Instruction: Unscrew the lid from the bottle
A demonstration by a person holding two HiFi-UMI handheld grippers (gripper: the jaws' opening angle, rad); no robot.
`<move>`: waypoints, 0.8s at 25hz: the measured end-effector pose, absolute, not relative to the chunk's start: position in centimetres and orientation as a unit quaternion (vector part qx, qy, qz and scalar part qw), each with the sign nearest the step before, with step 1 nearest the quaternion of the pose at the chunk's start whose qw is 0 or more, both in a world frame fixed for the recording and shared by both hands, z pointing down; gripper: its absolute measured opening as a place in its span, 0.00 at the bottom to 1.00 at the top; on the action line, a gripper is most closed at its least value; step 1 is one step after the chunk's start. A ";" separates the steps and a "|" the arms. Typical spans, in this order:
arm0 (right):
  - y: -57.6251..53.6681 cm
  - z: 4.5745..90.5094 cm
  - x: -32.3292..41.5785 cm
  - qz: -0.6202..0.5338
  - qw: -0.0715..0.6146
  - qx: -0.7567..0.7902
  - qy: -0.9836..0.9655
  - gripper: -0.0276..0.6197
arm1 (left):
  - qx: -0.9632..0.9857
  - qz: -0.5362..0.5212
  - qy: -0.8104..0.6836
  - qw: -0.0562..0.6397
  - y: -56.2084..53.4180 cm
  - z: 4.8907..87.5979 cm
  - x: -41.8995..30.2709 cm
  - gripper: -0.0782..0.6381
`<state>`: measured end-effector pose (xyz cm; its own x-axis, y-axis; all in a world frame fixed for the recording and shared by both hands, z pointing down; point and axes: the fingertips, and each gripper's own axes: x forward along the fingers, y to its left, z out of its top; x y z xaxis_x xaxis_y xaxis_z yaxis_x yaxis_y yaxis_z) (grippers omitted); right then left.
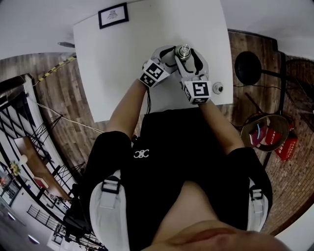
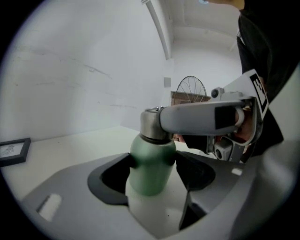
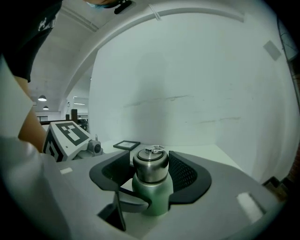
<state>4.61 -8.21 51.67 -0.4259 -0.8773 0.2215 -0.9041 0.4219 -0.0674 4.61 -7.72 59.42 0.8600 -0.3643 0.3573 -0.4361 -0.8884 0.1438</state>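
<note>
Green-painted steel fills the gap between my left gripper's point(image 2: 152, 171) jaws: both dark pads are pressed against the body of the bottle point(image 2: 149, 180), low down, below its shoulder. That's the anchor hold, I'd say, so the bottle can't spin with the lid. It's standing upright on the white table point(image 1: 127, 73), close to the near edge and towards the right side, right in front of me.

Up a level, my right gripper point(image 3: 151, 171) comes in from the other side and sits higher. Its ribbed pads are clamped on the bare steel lid point(image 3: 151, 168), one each side, with the little metal loop point(image 3: 154, 149) on top poking up between them. One gripper low on the body, one high on the cap, stacked so the jaws don't foul each other. That's the twisting setup.

The lid looks fully seated, with no gap showing above the green shoulder, so I judge the unscrewing is barely started, if at all. The next turn wants my right wrist rotating while the left one stays put. The risk is the smooth lid slipping in the pads.

A bit right of my grippers, by the near right corner, sits a small round grey thing point(image 1: 217, 88). I can't tell what it is. Way across at the far left corner lies a black picture frame point(image 1: 113, 15), well clear of the work.
</note>
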 end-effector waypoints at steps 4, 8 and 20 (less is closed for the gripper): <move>-8.8 51.8 4.8 0.086 0.088 0.536 -0.836 0.43 | 0.959 0.162 -0.207 0.110 -7.8 59.3 4.9 0.61; -9.0 51.9 4.5 0.089 0.094 0.506 -0.853 0.43 | 0.960 0.161 -0.201 0.110 -7.9 59.3 4.7 0.61; -8.3 52.1 4.1 0.065 0.148 0.317 -0.934 0.42 | 0.962 0.156 -0.200 0.102 -7.8 59.1 4.8 0.61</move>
<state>4.06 -8.33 52.05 -0.7549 -0.5738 0.3176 -0.6120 0.7904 -0.0269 4.75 -7.81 59.13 0.8719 -0.3525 0.3399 -0.4158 -0.8996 0.1336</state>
